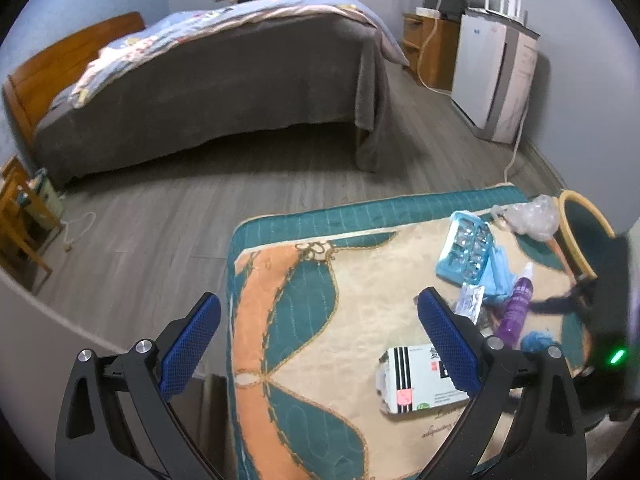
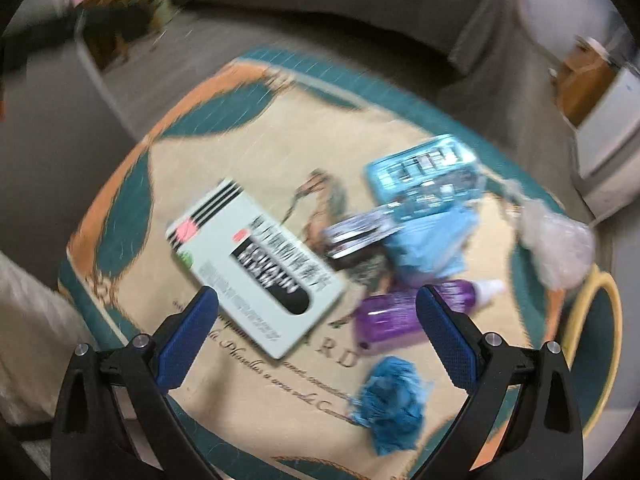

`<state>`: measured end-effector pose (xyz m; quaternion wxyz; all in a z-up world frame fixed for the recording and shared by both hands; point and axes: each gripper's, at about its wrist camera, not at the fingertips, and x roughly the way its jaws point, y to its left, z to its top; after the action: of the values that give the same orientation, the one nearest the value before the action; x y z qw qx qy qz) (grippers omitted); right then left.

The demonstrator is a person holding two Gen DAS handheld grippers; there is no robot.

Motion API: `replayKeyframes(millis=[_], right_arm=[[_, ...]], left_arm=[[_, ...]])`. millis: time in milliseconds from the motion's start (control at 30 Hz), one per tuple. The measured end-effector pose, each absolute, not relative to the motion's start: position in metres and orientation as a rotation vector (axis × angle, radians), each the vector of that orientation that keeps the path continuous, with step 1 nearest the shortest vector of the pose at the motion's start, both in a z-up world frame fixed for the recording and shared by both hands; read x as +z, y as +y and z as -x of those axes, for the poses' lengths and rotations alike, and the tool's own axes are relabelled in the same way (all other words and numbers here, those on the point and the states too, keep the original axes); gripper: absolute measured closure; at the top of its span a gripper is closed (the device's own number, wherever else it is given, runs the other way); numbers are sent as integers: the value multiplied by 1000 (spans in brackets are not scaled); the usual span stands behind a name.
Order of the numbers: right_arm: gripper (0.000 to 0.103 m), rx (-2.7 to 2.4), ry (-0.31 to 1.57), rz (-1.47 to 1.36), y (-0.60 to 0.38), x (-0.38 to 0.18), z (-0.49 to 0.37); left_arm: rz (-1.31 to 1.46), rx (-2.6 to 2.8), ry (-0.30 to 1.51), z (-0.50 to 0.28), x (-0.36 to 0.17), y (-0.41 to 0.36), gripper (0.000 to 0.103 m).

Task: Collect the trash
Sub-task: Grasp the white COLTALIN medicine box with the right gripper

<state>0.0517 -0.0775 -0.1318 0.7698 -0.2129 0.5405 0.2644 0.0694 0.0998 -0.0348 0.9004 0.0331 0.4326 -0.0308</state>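
Note:
Trash lies on a table under a teal, cream and orange cloth (image 1: 304,320). A white medicine box (image 2: 256,264) lies near the middle, also in the left wrist view (image 1: 416,380). Beside it are a purple bottle (image 2: 396,316), a blue crumpled scrap (image 2: 390,404), a light blue plastic tray (image 2: 424,172), blue paper (image 2: 428,244) and a clear crumpled bag (image 2: 556,240). My right gripper (image 2: 318,308) is open, above the box and the bottle. My left gripper (image 1: 320,316) is open and empty over the cloth's left part. The right gripper's dark body (image 1: 608,320) shows at the right of the left wrist view.
A round bin with a yellow rim (image 2: 600,344) stands at the table's right edge, also in the left wrist view (image 1: 580,232). Beyond are a grey-covered bed (image 1: 224,92), wood floor (image 1: 160,216), a white appliance (image 1: 492,76) and a wooden chair (image 1: 20,220).

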Motion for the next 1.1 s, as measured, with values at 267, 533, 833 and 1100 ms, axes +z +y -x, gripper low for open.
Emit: replayKeyframes(millis=[267, 533, 833, 1100], right_arm=[[6, 670, 1192, 558, -45, -160, -49], [6, 686, 1216, 576, -21, -180, -69], [19, 683, 1289, 510, -22, -185, -77], [26, 603, 1250, 361, -56, -132, -81]], left_arm=[[-24, -85, 906, -89, -36, 113, 5], [50, -45, 928, -92, -40, 134, 5], [112, -41, 965, -94, -48, 146, 5], [94, -62, 966, -94, -48, 132, 5]])
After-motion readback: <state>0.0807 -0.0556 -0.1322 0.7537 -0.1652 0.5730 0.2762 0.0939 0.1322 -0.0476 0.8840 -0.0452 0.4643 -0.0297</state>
